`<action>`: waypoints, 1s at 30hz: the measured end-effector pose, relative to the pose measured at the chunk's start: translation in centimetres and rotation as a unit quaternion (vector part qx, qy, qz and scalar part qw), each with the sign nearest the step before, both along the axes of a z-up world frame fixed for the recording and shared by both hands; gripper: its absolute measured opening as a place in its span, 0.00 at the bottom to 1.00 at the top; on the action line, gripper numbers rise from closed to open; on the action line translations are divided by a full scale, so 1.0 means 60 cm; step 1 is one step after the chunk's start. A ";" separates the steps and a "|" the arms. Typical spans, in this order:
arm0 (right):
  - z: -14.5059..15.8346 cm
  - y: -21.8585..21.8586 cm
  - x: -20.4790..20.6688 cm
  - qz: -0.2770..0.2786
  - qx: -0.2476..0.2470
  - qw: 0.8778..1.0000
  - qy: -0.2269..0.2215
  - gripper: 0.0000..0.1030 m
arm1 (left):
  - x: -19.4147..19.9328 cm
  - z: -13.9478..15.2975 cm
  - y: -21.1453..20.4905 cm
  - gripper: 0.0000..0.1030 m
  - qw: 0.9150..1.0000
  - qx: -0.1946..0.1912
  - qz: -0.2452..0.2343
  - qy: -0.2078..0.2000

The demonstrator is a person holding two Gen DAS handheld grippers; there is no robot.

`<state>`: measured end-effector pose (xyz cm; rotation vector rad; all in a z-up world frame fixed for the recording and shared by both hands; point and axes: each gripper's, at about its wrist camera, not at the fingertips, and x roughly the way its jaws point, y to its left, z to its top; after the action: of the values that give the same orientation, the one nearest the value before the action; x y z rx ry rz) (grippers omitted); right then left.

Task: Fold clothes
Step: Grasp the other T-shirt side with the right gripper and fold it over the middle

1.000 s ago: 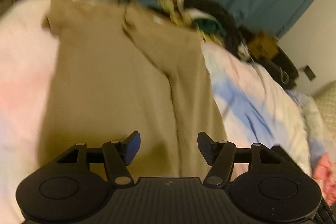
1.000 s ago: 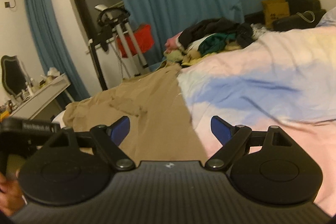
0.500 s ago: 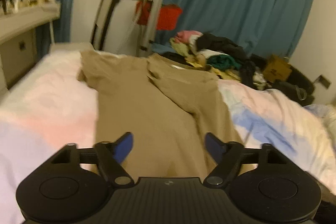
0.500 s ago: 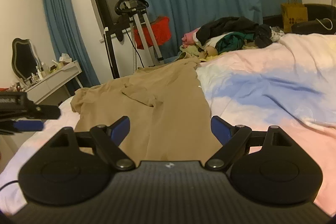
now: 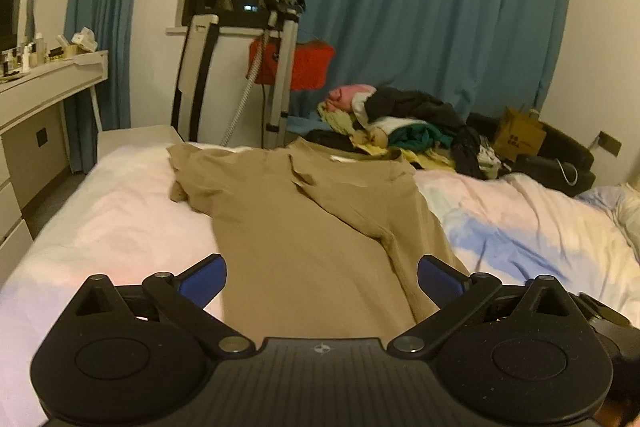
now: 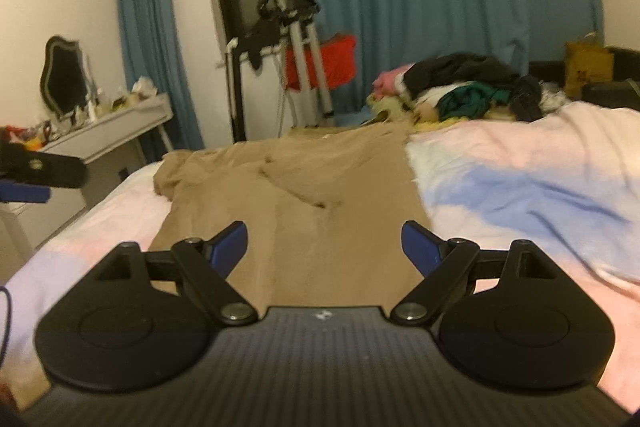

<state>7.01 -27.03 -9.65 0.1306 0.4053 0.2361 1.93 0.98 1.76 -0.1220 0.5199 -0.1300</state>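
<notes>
With the tan shirt (image 5: pixel 304 235) flat on the bed (image 5: pixel 520 227), its right sleeve seemingly folded in, and left gripper (image 5: pixel 322 277) opening on nothing while right gripper (image 6: pixel 324 247) gapes empty, pinch the unfolded sleeve's edge cleanly next

Tan garment (image 5: pixel 320 247) near end hidden

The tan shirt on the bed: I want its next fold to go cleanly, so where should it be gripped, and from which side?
Probably pinch the tan shirt at its unfolded sleeve, coming from the pink side of the bed: that sleeve lies spread outward, bunched, while the other is already folded across the body.
</notes>
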 end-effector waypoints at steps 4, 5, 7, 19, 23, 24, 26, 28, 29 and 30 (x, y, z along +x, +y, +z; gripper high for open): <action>0.014 0.064 0.076 0.047 -0.029 0.998 0.017 0.83 | -0.008 0.011 0.050 1.00 1.000 -0.022 0.016 -0.005; 0.016 0.090 0.102 0.067 -0.043 0.997 0.015 0.83 | -0.008 0.012 0.062 1.00 0.999 -0.026 0.019 -0.007; 0.019 0.148 0.150 0.114 -0.069 0.991 0.000 0.82 | -0.003 0.010 0.087 1.00 0.999 -0.035 0.037 -0.014; -0.062 0.454 0.420 0.234 -0.145 0.961 0.034 0.82 | 0.092 -0.070 0.207 1.00 0.981 -0.132 0.141 0.004; -0.076 0.493 0.454 0.241 -0.161 0.956 0.046 0.45 | 0.131 -0.101 0.222 1.00 0.975 -0.153 0.157 0.026; -0.073 0.494 0.457 0.237 -0.161 0.957 0.042 0.29 | 0.138 -0.106 0.223 1.00 0.975 -0.155 0.159 0.027; -0.066 0.494 0.463 0.227 -0.159 0.960 0.033 0.15 | 0.143 -0.114 0.226 1.00 0.974 -0.153 0.165 0.024; -0.041 0.466 0.463 0.208 -0.127 0.970 0.014 0.14 | 0.142 -0.120 0.229 1.00 0.973 -0.155 0.166 0.028; -0.027 0.448 0.464 0.197 -0.109 0.974 0.003 0.13 | 0.142 -0.123 0.229 1.00 0.973 -0.158 0.166 0.029; -0.015 0.428 0.465 0.184 -0.092 0.979 -0.007 0.13 | 0.144 -0.126 0.227 1.00 0.973 -0.161 0.163 0.033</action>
<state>34.93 -1.35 -10.54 -0.1295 0.4329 0.5615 10.55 14.59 -5.80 -0.5277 0.5364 0.1127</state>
